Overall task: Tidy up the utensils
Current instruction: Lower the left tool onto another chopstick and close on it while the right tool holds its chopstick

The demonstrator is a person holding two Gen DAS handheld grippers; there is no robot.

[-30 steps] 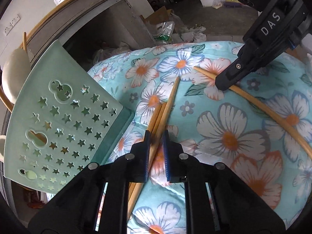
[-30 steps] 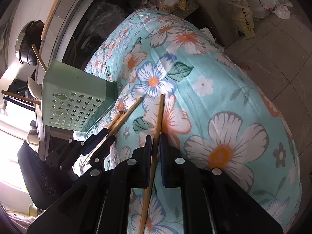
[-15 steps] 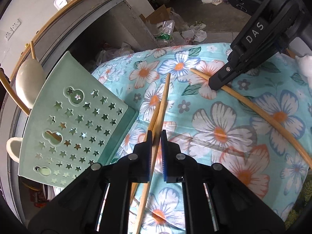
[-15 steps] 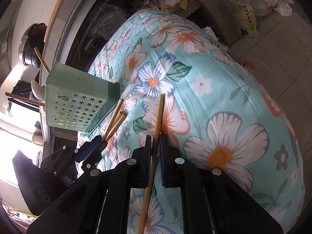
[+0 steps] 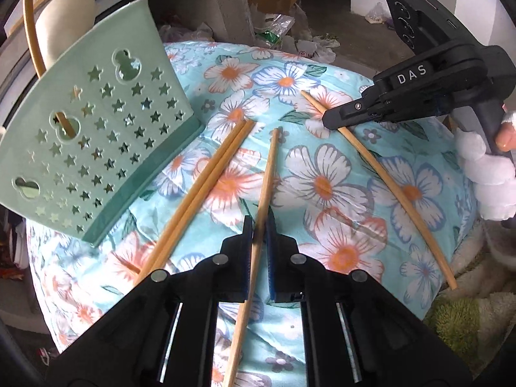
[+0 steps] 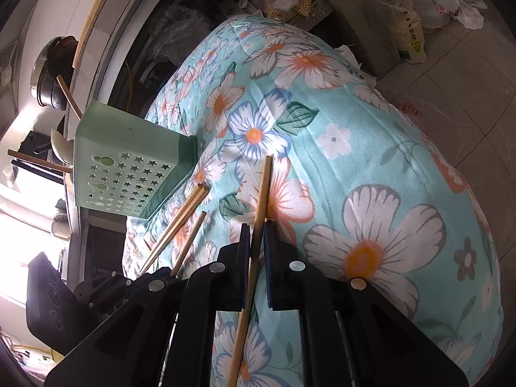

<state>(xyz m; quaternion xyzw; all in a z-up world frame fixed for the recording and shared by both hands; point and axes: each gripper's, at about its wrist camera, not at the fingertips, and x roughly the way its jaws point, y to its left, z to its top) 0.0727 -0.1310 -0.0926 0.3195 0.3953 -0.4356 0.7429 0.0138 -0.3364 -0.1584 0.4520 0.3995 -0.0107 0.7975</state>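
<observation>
My left gripper (image 5: 258,222) is shut on a wooden chopstick (image 5: 266,180), lifted above the floral cloth (image 5: 322,180). Two more chopsticks (image 5: 206,180) lie side by side on the cloth to its left. A green utensil holder (image 5: 96,135) with star holes stands at the left, holding a pale spoon (image 5: 64,22) and wooden sticks. My right gripper (image 6: 257,225) is shut on another chopstick (image 6: 262,190); it also shows in the left wrist view (image 5: 332,122), at the upper right. The holder also shows in the right wrist view (image 6: 129,167).
The cloth covers a rounded cushion that drops off at its edges. Bags and clutter (image 5: 283,25) lie on the floor behind it. A metal pot (image 6: 51,74) stands on a counter beyond the holder. A fluffy green-white rug (image 5: 467,306) lies at the right.
My left gripper has lifted one chopstick away from the pair, which stays on the cloth. The holder looks nearer and more upright. My right gripper still holds its chopstick.
</observation>
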